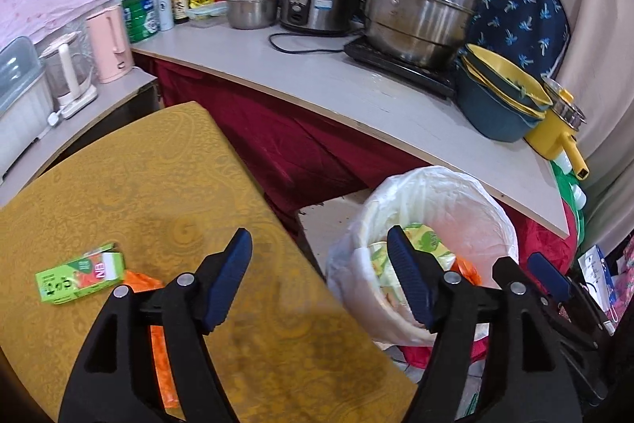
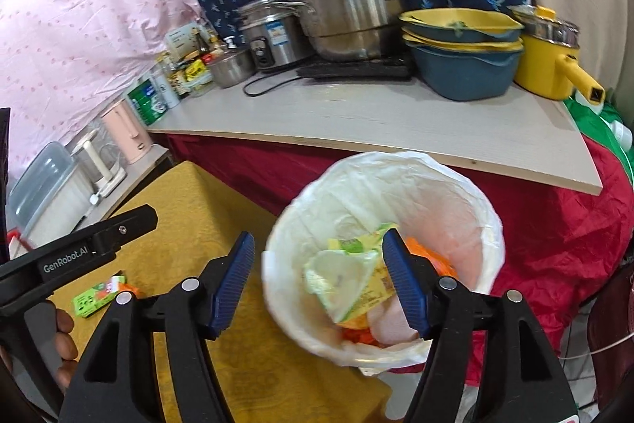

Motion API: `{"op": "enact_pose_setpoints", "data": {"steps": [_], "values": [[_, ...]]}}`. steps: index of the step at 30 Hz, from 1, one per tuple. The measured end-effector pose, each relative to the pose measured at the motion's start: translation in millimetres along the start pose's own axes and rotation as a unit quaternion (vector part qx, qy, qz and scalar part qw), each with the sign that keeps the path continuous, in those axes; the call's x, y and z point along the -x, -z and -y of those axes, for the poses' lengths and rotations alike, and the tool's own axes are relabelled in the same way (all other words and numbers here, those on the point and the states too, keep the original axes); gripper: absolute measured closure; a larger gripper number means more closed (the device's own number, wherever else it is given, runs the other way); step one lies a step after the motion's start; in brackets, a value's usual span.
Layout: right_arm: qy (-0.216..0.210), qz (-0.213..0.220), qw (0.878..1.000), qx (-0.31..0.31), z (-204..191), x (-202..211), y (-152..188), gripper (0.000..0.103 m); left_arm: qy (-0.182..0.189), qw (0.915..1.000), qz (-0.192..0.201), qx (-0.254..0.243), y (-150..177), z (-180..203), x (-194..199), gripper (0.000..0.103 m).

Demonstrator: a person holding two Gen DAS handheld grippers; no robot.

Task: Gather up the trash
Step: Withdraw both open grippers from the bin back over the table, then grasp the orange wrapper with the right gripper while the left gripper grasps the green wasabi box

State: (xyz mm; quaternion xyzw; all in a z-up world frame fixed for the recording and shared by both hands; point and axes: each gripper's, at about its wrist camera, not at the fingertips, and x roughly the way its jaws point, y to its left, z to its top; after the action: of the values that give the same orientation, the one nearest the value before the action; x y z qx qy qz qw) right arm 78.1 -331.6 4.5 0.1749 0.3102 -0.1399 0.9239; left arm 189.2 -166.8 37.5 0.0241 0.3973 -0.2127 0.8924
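Small green cardboard carton (image 1: 79,278) on yellow patterned table (image 1: 119,185): light, crushable; pinch across flat sides. Left gripper (image 1: 319,280), right gripper (image 2: 317,282): both spread, empty.

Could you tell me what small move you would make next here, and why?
Probably swing the left gripper left and down toward the green carton. Both grippers are open and empty, the right gripper hangs over the lined bin, and the carton and an orange wrapper lie on the yellow table.

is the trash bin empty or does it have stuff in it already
Not empty. The white-lined trash bin already holds a yellow-green wrapper and orange scraps; it looks partly filled, well below the rim.
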Motion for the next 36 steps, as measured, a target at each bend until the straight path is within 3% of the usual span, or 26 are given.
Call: {"op": "enact_pose_setpoints", "data": {"steps": [12, 23, 30, 36], "values": [[-0.063, -0.027, 0.996, 0.065, -105, 0, 27, 0.036, -0.073, 0.9958, 0.019, 0.053, 26, -108, 47, 0.032], [-0.111, -0.097, 0.982, 0.12, -194, -24, 93, 0.033, -0.146, 0.9865, -0.001, 0.074, 77, -218, 68, 0.026], [-0.109, -0.139, 0.975, 0.135, -226, -48, 132, 0.033, -0.157, 0.9867, -0.014, 0.041, 97, -265, 67, 0.024], [-0.093, -0.172, 0.973, 0.123, -232, -76, 147, 0.033, -0.121, 0.9926, -0.016, 0.001, 102, -289, 46, 0.016]]}}
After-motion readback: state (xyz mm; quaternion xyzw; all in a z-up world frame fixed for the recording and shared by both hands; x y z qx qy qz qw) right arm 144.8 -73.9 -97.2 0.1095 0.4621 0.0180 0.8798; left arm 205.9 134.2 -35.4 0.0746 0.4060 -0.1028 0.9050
